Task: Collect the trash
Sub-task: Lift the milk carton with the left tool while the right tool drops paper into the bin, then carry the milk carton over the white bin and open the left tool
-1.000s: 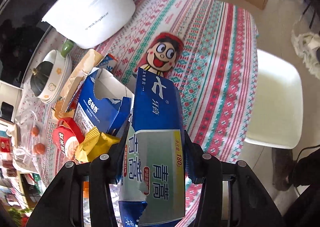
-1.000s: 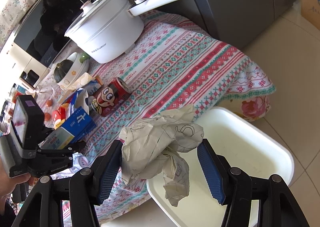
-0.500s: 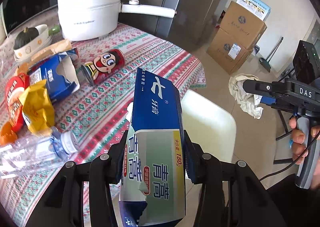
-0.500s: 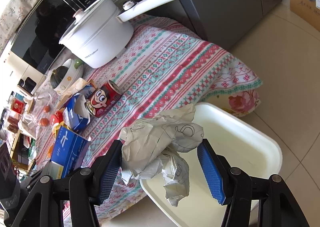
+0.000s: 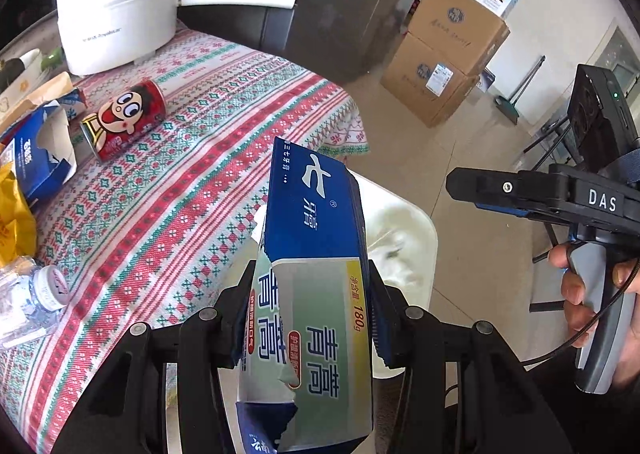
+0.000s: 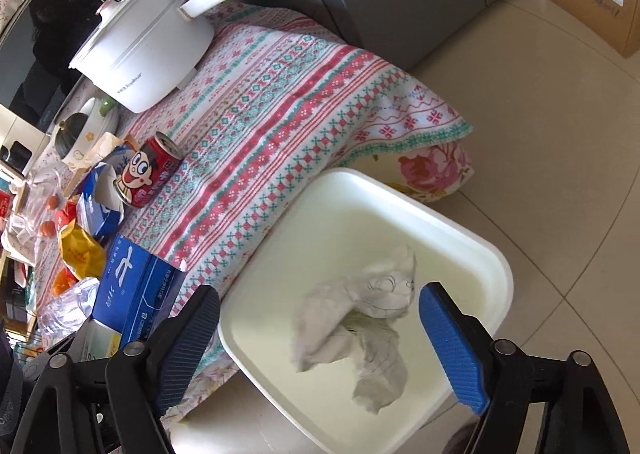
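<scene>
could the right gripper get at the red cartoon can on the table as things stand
Probably yes. The right gripper has just opened its jaws and holds nothing; the crumpled paper is below in the white bin. The red can lies exposed on the tablecloth.

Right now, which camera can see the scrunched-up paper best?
The right wrist view. The crumpled paper lies in plain sight inside the white bin, free of the open right gripper, whose jaws have just opened. In the left wrist view, the toothpaste box held by the left gripper hides nearly all of it.
</scene>
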Motion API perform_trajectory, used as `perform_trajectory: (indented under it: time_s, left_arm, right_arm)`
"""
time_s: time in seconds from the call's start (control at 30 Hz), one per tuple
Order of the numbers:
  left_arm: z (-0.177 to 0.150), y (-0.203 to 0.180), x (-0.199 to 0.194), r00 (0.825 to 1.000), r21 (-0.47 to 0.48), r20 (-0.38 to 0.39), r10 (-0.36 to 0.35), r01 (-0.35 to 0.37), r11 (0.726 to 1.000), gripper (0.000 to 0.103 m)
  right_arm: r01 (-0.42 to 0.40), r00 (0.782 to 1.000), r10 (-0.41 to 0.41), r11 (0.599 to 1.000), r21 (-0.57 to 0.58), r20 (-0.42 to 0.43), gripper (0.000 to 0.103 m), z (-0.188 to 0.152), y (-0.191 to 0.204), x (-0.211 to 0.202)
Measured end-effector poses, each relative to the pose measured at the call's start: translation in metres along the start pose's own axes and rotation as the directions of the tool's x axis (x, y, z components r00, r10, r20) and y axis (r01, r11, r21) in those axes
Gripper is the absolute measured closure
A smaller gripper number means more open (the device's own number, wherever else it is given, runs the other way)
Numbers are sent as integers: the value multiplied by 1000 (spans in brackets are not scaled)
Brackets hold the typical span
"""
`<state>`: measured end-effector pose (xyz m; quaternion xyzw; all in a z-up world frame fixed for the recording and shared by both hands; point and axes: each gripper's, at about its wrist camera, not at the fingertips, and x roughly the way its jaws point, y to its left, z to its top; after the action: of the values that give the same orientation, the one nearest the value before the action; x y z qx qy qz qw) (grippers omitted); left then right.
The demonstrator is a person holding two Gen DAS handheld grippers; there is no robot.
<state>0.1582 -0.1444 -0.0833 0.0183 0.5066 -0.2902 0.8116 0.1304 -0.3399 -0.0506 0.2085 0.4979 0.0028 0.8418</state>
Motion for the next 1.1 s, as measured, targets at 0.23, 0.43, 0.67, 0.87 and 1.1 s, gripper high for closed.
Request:
perform_trajectory:
  time_s: [0.23, 0.43, 0.67, 0.87, 1.1]
  left_arm:
    - [-2, -9, 22, 999, 14, -49, -18, 18, 1000, 51]
    - [-3, -22, 51, 995, 50, -96, -33, 38, 998, 44]
    - [-6, -31, 52, 996, 92, -78, 38, -31, 995, 7]
    - [-16, -12, 31, 995, 56, -58, 77, -74, 996, 4]
    - [-27, 29, -18, 991, -25, 3, 134, -133, 991, 0]
  right_arm:
    - [4, 1000, -4, 999, 38, -2, 11, 0, -15, -6]
    - [21, 1000, -21, 999, 39, 11, 11, -1, -24, -14]
    - [31, 999, -33, 997, 74, 28, 9, -2, -38, -22]
    - [28, 999, -30, 998, 62, 40, 9, -2, -31, -26]
    - [37, 998, -36, 999, -26, 58, 8, -4, 4, -22]
